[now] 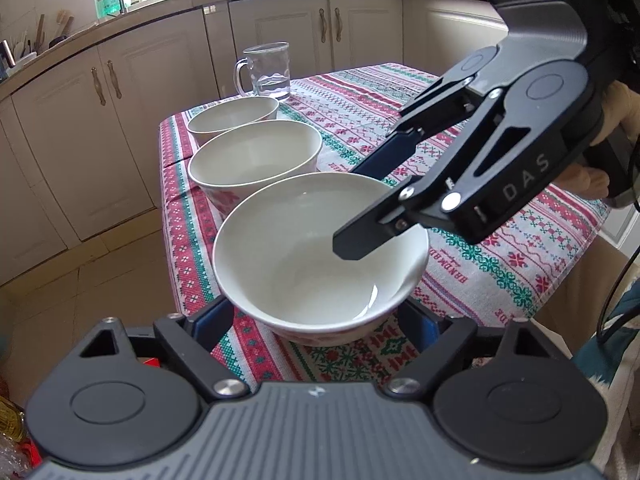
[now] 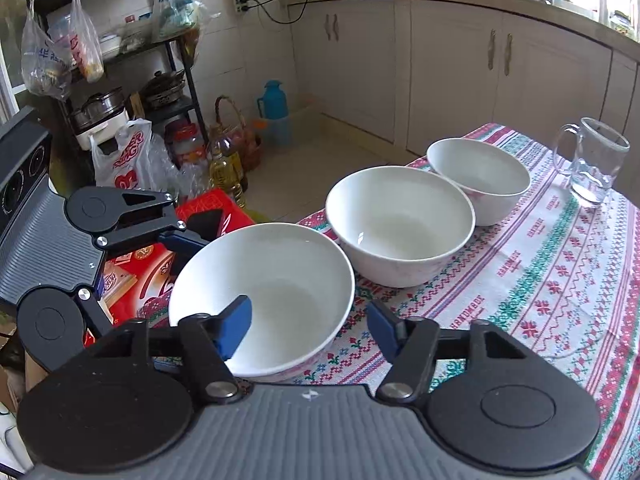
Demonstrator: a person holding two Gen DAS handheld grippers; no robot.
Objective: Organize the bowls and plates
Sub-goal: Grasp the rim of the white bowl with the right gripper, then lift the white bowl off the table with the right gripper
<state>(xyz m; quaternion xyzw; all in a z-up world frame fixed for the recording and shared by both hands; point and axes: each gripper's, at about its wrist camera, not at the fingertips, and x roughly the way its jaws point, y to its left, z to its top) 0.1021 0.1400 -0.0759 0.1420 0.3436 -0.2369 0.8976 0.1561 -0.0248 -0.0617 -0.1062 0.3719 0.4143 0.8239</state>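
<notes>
In the left wrist view, three white bowls are seen in a row running away from the camera along the left edge of the table [image 1: 520,248], which is covered by a patterned cloth. The nearest bowl [image 1: 320,256] lies straight ahead of the left gripper [image 1: 320,320], low between its two blue-padded fingers, one to each side of the bowl's base. The jaws are held moderately wide; whether the pads press on the bowl's wall cannot be told, since the tips are hidden behind it. The right gripper [image 1: 360,208] is seen coming in from the right, one finger inside the rim and the other outside it, so the far right wall of the same bowl is straddled. The middle bowl [image 1: 256,160] and the far bowl [image 1: 234,118] are left untouched, with a glass mug [image 1: 268,70] beyond them.

In the right wrist view, the nearest bowl [image 2: 264,292] lies ahead and to the left of the right gripper [image 2: 308,328]. Its near rim passes between the fingers: the left pad is inside the bowl, the right pad outside and visibly clear of the wall. No grip is shown yet. The left gripper [image 2: 176,256] is seen at the bowl's far left side. Both hands are judged equally near, and the next lift is judged to turn on the rim being pinched.
</notes>
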